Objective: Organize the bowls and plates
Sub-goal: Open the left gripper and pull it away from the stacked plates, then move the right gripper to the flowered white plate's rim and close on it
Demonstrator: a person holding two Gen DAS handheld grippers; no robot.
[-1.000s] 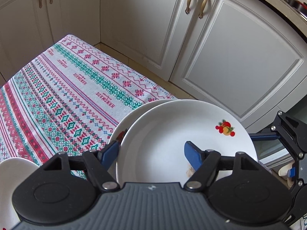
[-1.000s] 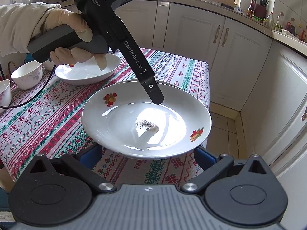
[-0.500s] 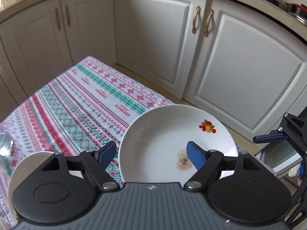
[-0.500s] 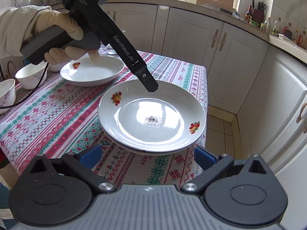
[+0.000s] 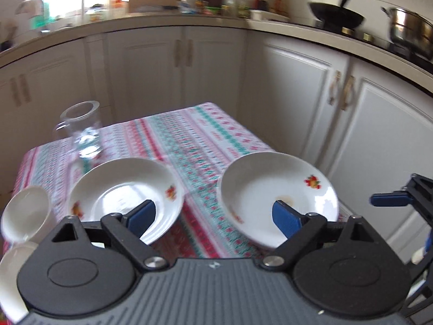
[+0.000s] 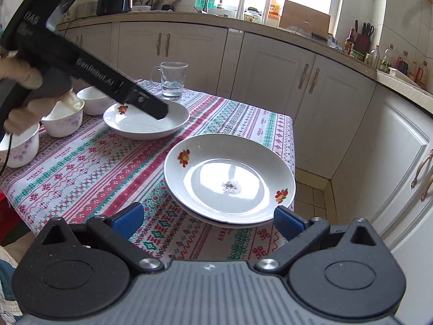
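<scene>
The left gripper [image 5: 213, 218] has just been opening its jaws, which stand apart and empty above the patterned worktop [image 5: 189, 146], and the right gripper [image 6: 208, 216] is likewise apart with nothing between its blue pads. At lower right of the right wrist view the two stacked white fruit-print plates [image 6: 230, 178] overhang the worktop edge; the stacking step looks finished, so next the left gripper should, I judge, close on the rim of the remaining white fruit-print plate [image 6: 146, 120] at centre left. The left view is blurred, and the white bowls [image 6: 63, 119] at far left are partly cut off.

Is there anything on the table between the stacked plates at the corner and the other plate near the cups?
Nothing: only bare tablecloth separates the stacked plates from the other plate, clearest in the right wrist view.
</scene>
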